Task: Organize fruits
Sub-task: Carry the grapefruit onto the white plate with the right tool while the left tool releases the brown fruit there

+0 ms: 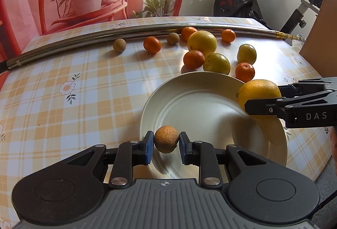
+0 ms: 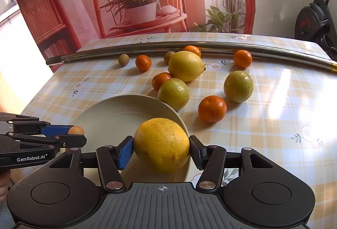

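Note:
My left gripper (image 1: 166,140) is shut on a small brown rough-skinned fruit (image 1: 166,139), held just over the near rim of the cream plate (image 1: 189,89). My right gripper (image 2: 161,147) is shut on a big yellow-orange citrus (image 2: 161,144) above the plate's (image 2: 109,111) right side. In the left wrist view that citrus (image 1: 259,94) and the right gripper (image 1: 263,105) come in from the right. The left gripper (image 2: 76,135) with its small fruit (image 2: 76,130) shows at the left edge of the right wrist view. Loose on the checked cloth lie a large lemon (image 2: 186,65), two greenish-yellow fruits (image 2: 173,93) (image 2: 238,86) and several mandarins (image 2: 212,108).
A long metal tube (image 1: 126,36) lies across the far side of the table, with two small brown fruits (image 1: 119,45) (image 1: 173,38) in front of it. A cardboard panel (image 1: 320,39) stands at the right. An exercise bike (image 1: 242,0) is behind the table. The table edge falls away at the right.

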`<state>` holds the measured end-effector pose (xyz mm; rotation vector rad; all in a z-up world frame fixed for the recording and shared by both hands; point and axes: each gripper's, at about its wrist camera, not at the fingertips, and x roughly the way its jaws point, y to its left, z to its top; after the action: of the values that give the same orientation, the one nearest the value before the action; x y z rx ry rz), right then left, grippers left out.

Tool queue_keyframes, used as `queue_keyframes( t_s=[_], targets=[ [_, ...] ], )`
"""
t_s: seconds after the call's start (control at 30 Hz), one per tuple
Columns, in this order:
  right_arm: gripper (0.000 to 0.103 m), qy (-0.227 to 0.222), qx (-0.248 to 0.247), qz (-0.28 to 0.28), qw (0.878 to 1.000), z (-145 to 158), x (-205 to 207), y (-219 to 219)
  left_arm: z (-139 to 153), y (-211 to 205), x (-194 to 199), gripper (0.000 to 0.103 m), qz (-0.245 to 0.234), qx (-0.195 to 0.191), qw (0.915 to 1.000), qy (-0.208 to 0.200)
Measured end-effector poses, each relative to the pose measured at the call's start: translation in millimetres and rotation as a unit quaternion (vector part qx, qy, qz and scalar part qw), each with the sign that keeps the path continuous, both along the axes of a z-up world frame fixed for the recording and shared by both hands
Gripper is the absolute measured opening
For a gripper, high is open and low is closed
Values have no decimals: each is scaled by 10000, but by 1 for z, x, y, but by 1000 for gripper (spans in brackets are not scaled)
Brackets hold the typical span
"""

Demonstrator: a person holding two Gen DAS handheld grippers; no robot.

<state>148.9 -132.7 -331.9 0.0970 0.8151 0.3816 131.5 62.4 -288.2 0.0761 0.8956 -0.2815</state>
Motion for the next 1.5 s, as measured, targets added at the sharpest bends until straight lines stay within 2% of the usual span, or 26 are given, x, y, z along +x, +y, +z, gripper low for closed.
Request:
queue_keyframes(
  t_s=[0.4, 0.77, 0.93, 1.37, 1.5],
  targets=[
    [53, 31, 119, -75, 9999, -2, -3, -6, -1, 0, -2, 27, 113, -91, 9999, -28],
    [56, -205, -220, -88, 9995, 3, -11, 1, -1, 1, -7, 28, 249, -183, 9995, -81],
    [56, -381, -296, -123, 9988, 7, -13, 1, 1, 0, -13, 35, 300, -224, 9992, -161],
    [55, -518, -262, -191, 9981, 10, -16, -5, 18, 1, -22, 35, 386, -434, 9973, -444],
    [53, -647, -126, -205, 9976, 16, -19, -10, 33, 7, -17, 35, 396, -531, 9960, -598]
  ],
)
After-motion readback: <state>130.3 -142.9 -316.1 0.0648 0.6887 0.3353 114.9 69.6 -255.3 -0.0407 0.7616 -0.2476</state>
